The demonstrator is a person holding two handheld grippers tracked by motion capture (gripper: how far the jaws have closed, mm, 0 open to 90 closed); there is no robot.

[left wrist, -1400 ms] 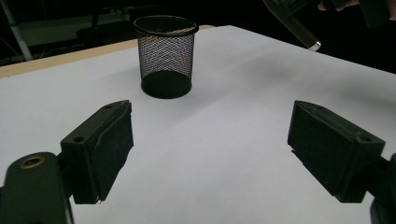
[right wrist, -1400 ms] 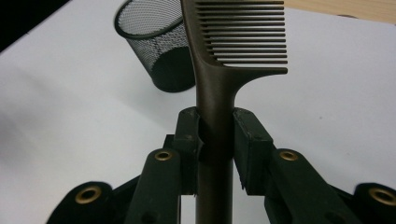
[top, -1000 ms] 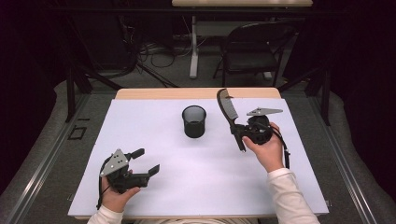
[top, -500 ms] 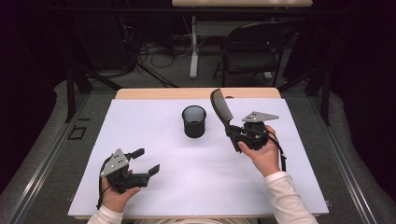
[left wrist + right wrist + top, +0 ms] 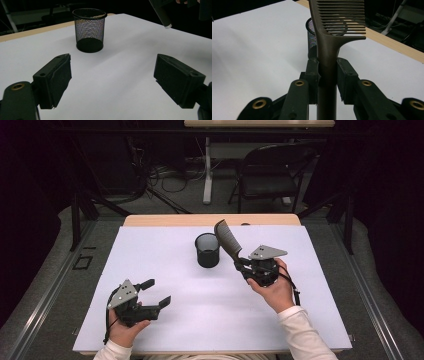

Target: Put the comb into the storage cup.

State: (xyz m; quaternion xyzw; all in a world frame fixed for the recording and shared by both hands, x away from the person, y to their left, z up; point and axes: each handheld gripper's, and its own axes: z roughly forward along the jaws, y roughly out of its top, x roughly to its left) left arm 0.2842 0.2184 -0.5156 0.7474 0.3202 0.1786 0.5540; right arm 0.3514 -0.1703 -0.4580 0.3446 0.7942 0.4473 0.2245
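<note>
The right gripper [image 5: 243, 263] clamps a dark comb [image 5: 228, 237] by its handle, both pads pressed on it in the right gripper view, where the comb [image 5: 329, 37] rises between the jaws with its teeth pointing to that view's right. Seen from above, the comb leans up and toward the mesh cup [image 5: 207, 250], its toothed end just beside the cup's rim and above the white table [image 5: 210, 315]. The cup stands upright near the table's far middle. The left gripper [image 5: 156, 292] rests low at the near left, well apart from the cup [image 5: 89, 30], jaws spread wide with nothing between them.
</note>
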